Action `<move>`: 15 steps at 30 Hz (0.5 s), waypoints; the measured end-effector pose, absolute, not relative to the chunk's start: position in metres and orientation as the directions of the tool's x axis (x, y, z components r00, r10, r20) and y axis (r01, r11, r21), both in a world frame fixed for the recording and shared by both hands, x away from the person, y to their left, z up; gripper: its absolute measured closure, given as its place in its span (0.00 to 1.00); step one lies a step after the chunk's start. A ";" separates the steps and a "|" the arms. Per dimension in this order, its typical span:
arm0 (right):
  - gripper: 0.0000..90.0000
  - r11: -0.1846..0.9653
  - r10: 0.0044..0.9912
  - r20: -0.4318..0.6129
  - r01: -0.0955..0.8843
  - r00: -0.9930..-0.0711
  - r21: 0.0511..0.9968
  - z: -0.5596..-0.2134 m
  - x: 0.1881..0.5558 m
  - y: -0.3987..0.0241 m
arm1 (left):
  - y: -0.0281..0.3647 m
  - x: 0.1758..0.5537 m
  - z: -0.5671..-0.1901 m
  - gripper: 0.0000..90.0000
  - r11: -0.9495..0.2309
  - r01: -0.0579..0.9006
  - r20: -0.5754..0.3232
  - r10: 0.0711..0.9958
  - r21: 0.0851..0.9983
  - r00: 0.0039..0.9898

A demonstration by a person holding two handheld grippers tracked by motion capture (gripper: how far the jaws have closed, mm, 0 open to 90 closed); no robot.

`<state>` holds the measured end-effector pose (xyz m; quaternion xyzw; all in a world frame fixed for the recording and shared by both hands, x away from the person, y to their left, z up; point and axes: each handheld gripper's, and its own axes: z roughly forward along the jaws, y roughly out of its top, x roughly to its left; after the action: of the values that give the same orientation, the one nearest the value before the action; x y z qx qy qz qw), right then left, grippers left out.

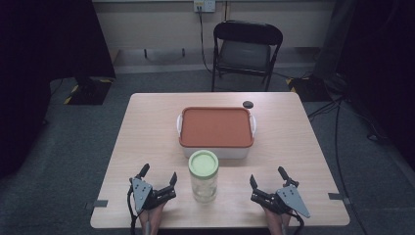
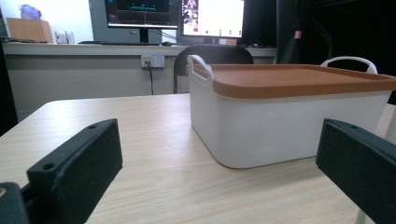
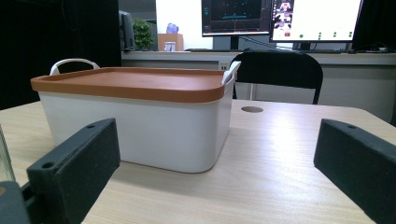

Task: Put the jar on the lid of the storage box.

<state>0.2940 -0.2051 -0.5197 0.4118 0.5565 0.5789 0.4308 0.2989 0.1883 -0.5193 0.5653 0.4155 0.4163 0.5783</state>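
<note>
- Jar, green lid, stands upright at table front edge, centred btwn left claw & right claw in high view; both claws spread, empty, resting either side, prob. staged for a two-handed grab.
- Left gripper view: jaws wide apart; white box w/ orange lid ahead.
- Right gripper view: jaws wide apart; jar's glass edge at far left, box beyond.

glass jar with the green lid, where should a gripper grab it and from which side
Grip the glass jar around its clear wall just under the green lid, coming in level from the right gripper side. It stands upright and round between both open grippers, and the box close behind blocks a rear approach.
</note>
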 end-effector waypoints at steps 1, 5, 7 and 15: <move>0.00 -0.009 0.957 -0.003 -0.041 -0.290 0.999 -0.520 0.294 -0.205 | 0.188 0.299 -0.519 0.00 0.016 -0.011 -0.011 0.951 1.000 0.308; 0.00 -0.009 0.957 -0.003 -0.040 -0.290 0.999 -0.520 0.294 -0.205 | 0.188 0.298 -0.517 0.00 0.016 -0.015 -0.010 0.953 1.000 0.304; 0.00 -0.009 0.957 -0.003 -0.041 -0.290 0.999 -0.520 0.294 -0.205 | 0.187 0.297 -0.515 0.00 0.023 -0.019 -0.016 0.950 1.000 0.313; 0.00 -0.009 0.957 -0.003 -0.041 -0.290 0.999 -0.520 0.294 -0.205 | 0.182 0.294 -0.508 0.00 0.012 -0.034 0.000 0.943 0.999 0.332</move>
<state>0.2939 -0.2052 -0.5197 0.4118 0.5565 0.5790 0.4308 0.2943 0.1816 -0.5079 0.5665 0.4012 0.4160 0.5875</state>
